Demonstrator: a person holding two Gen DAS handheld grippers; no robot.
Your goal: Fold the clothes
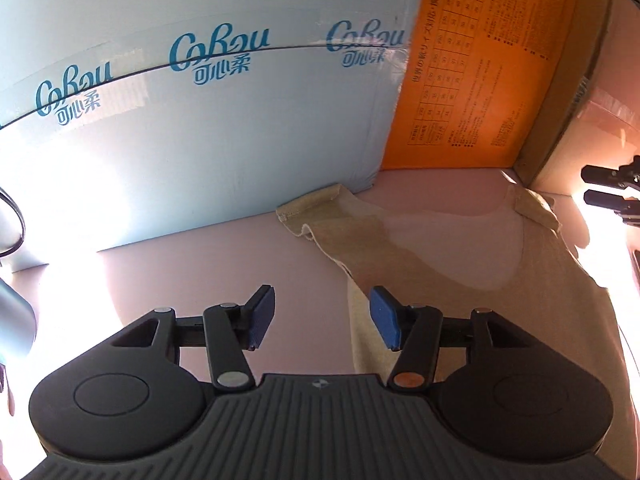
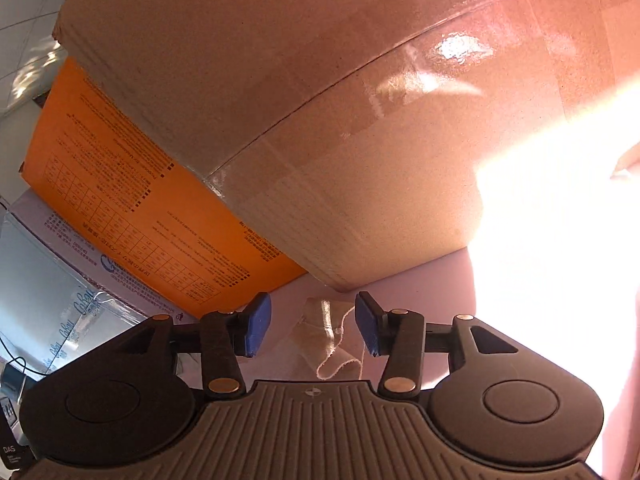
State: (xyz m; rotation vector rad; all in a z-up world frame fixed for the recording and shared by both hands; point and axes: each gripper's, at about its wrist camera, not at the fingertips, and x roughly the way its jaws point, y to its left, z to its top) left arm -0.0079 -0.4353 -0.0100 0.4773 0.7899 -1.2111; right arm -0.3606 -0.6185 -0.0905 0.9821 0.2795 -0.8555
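Top (image 1: 460,264) flat on counter (image 1: 200,280) | left gripper (image 1: 323,318) released at its edge | right gripper (image 2: 313,330) released over strap | next: pinch both straps evenly, lift together.

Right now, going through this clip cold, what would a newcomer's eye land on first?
Probably the wall of boxes at the back: a pale blue carton at left, an orange printed box beside it, and a brown cardboard box filling the right wrist view. Next, the beige sleeveless top lying on the pink surface, with both grippers open.
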